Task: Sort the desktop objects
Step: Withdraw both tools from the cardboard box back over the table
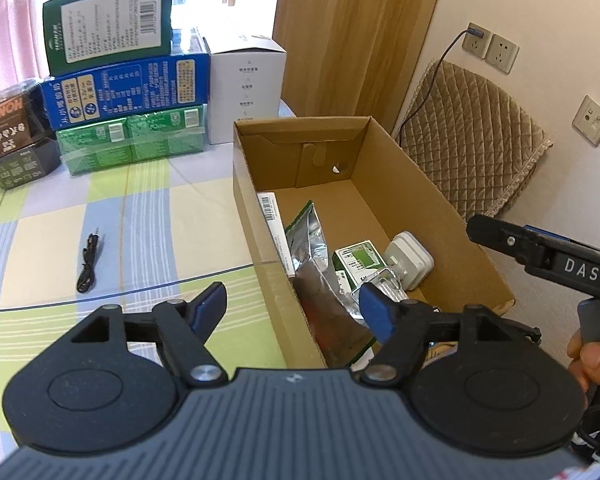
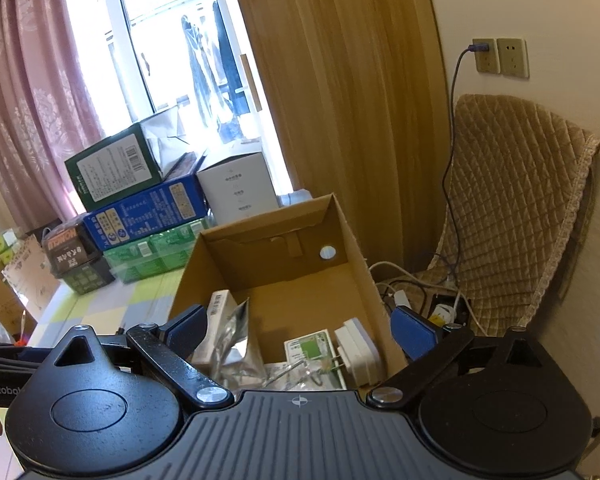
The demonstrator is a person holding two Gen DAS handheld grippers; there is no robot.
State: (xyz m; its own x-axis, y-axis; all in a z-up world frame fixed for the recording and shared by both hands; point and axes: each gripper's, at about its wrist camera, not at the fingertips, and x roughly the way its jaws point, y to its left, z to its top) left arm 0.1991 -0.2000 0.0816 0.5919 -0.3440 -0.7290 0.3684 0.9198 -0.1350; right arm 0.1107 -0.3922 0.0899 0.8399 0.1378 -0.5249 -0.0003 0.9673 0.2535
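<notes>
The left gripper (image 1: 292, 304) has its jaws apart with nothing clamped, straddling the near left wall of the cardboard box (image 1: 256, 216) at lower centre of its frame. The right gripper (image 2: 300, 330) gapes wide and empty over the same box. Inside lie 4 sorted things – a silver foil pouch (image 1: 316, 248), a green-and-white carton (image 1: 358, 260), a white plug adapter (image 1: 410, 262), a white barcoded box (image 1: 270, 208). A black cable (image 1: 87, 265) lies on the checked tablecloth (image 1: 148, 216), left of centre
</notes>
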